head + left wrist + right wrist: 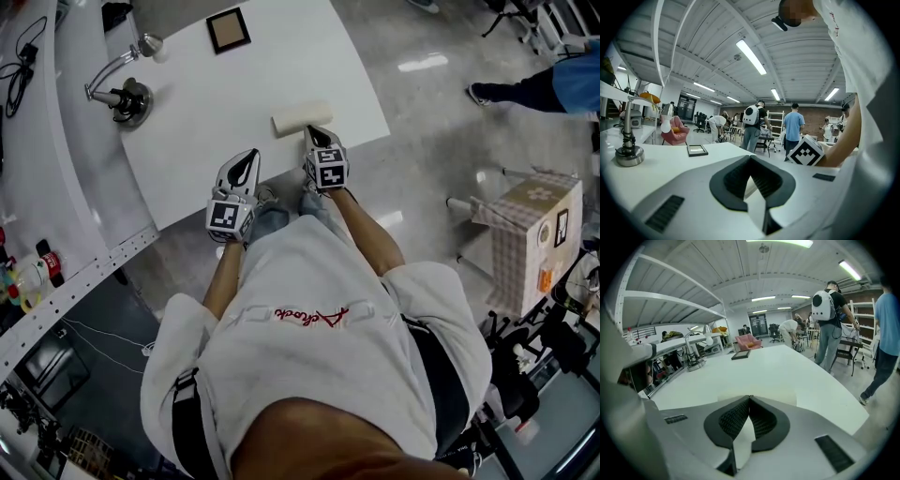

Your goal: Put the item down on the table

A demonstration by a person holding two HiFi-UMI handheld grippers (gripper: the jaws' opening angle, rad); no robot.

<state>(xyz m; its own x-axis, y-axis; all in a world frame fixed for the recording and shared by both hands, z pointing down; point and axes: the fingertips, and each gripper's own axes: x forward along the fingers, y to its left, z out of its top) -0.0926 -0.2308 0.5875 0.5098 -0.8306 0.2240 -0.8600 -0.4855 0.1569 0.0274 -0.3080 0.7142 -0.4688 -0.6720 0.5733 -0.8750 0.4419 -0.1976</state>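
A cream roll (pixel 301 117) lies on its side on the white table (pixel 216 112), near the front edge. My right gripper (pixel 315 132) points at it from just behind, its tips close to the roll's near side. In the right gripper view the jaws (pixel 749 397) are shut with nothing between them, and the roll (pixel 790 395) shows as a pale strip just past them. My left gripper (pixel 250 154) hangs over the table's front edge, left of the roll. It (pixel 751 157) is shut and empty too.
A small dark picture frame (pixel 228 30) lies at the table's far side and a desk lamp (pixel 127 96) stands at the left. A white shelf (pixel 56 141) with cables runs along the left. A checkered box (pixel 530 234) stands on the floor at right; people (pixel 793 126) stand beyond.
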